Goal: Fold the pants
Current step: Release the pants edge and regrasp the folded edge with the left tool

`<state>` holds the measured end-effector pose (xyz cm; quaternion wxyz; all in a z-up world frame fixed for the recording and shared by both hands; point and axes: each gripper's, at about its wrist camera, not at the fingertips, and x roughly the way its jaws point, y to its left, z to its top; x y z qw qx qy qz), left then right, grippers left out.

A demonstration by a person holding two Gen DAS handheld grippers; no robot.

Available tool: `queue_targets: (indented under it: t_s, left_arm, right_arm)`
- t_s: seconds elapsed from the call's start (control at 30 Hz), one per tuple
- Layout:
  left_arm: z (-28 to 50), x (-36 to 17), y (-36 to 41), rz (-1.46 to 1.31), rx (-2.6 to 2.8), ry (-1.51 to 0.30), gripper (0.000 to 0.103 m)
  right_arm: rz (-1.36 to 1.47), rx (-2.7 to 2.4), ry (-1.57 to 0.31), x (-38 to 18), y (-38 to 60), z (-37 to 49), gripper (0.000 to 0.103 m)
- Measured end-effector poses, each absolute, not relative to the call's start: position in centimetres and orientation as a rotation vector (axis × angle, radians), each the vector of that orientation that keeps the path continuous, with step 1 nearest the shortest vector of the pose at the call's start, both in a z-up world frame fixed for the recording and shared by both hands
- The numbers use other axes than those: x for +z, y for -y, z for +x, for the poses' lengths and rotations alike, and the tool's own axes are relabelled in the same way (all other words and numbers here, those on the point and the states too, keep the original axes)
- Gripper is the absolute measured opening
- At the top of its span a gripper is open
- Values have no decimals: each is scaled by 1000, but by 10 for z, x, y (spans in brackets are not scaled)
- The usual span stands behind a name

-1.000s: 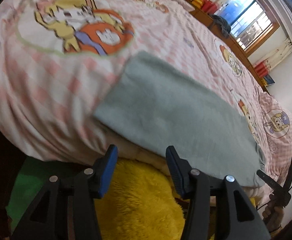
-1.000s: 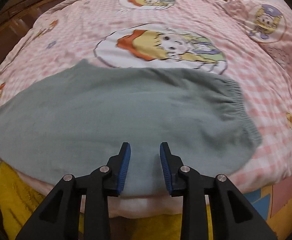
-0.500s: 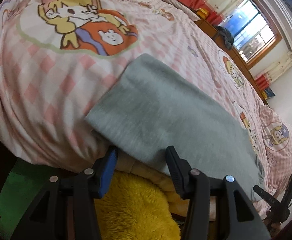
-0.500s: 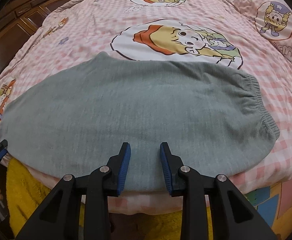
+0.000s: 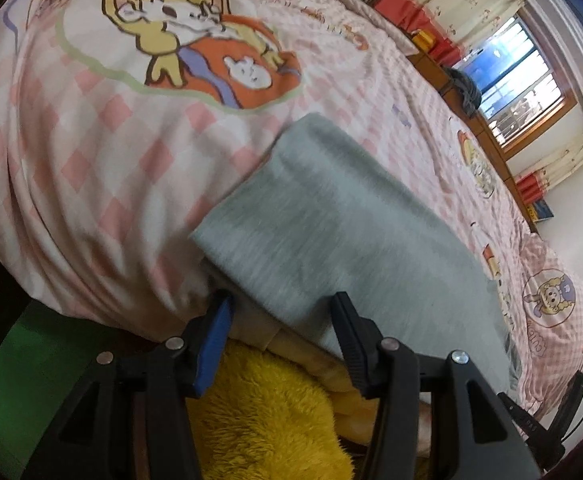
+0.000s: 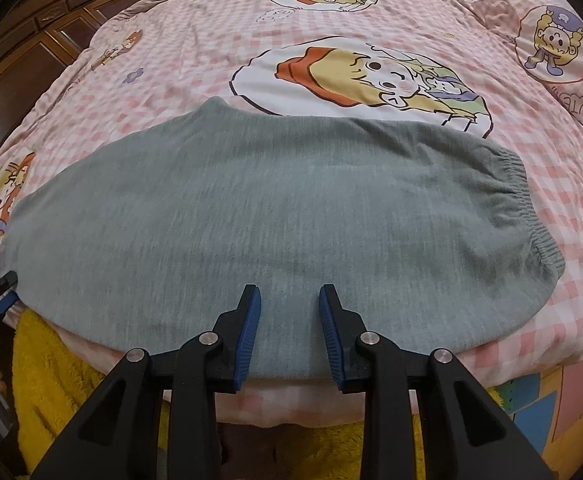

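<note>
On bedspread (image 6: 211,20), pants (image 6: 275,216), waistband (image 6: 519,196) right-view only

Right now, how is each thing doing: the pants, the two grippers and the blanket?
pants: folded lengthwise, lying flat at the bed edge, waistband on the right
left hand-held gripper: open, at the pants' leg end, holding nothing
right hand-held gripper: open, over the pants' near edge, holding nothing
blanket: spread out under the pants
</note>
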<state>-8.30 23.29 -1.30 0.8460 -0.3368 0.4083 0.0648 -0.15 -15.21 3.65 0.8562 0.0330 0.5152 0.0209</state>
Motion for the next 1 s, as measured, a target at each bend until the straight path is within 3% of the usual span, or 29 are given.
queue_targets:
  t_s: [0.47,0.53,0.57,0.6,1.0]
  left_arm:
    - [-67,-12,-228,-654,197,-818,52]
    - [-65,-9,-228,-642,227,-802,38]
    - [-64,-5,-226,-611,244,-798,18]
    - [-63,-1,-223,-571,251,-796,11]
    - [-43,109,-134,-280,-33,-647,7]
  right_arm:
    - [69,52,-1085,34,149,-1,31]
    - [73,58,-1081,34,148,-1,31]
    - [73,63,-1079,35,148,-2,31]
    - [73,68,-1076,36,147,-3,31]
    - [146,87,-1026,47,163,-15,31]
